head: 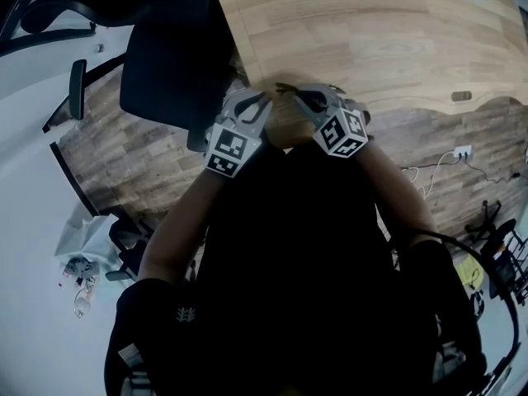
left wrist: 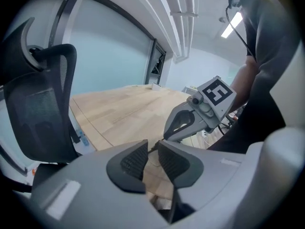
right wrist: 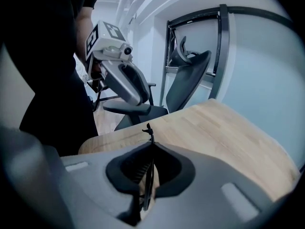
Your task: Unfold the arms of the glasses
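The glasses [head: 285, 89] are thin and dark, and hang over the near edge of the wooden table [head: 371, 31] between my two grippers. My right gripper [right wrist: 151, 163] is shut on a thin dark arm of the glasses [right wrist: 149, 130], whose end sticks up past the pads. My left gripper [left wrist: 151, 159] has its jaws a little apart. A thin dark bit of the glasses [left wrist: 153, 147] shows at the tips, and the pads do not press on it. In the head view the left gripper [head: 266, 99] and the right gripper [head: 302, 97] are close together, tips facing each other.
A black mesh office chair [head: 165, 56] stands left of the table, close to my left gripper. The same chair [left wrist: 38, 109] fills the left of the left gripper view. Wood flooring, cables and a wall socket [head: 462, 151] lie to the right.
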A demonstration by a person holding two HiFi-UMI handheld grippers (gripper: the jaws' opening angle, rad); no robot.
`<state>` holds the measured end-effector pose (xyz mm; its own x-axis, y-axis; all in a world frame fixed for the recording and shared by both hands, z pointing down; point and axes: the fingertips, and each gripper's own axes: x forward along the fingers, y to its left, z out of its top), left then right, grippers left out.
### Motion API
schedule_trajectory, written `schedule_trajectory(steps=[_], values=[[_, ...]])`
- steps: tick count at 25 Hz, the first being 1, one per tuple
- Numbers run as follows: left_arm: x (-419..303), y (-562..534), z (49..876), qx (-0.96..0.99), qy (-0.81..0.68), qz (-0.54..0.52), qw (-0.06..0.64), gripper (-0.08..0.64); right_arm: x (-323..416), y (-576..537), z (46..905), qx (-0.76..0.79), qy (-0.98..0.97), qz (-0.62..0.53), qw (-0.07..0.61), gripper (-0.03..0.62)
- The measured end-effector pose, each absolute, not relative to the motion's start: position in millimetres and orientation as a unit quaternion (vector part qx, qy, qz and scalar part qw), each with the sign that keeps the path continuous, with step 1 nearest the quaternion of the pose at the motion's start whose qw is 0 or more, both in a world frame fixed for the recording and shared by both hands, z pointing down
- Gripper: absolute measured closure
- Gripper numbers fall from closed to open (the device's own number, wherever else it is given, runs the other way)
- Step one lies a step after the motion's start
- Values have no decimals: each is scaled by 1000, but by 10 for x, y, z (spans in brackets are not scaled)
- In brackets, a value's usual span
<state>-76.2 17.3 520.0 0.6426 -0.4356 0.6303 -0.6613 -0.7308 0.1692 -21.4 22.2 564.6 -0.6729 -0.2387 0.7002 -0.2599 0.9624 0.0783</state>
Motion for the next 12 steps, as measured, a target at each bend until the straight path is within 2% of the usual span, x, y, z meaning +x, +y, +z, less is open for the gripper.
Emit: schedule_trajectory(steps=[2,4,12], values=[[-691,236,5305,887,-287,294,213,416,-215,249,5570,137,-922,7,362,580],[-629,281,5405,888,-267,300,225,374,-211,289,5517,133,-928,2,348,580],[-343,330,5457,900,-220,286,245,370,-122,338,5437,142,-937,-1,319,580]])
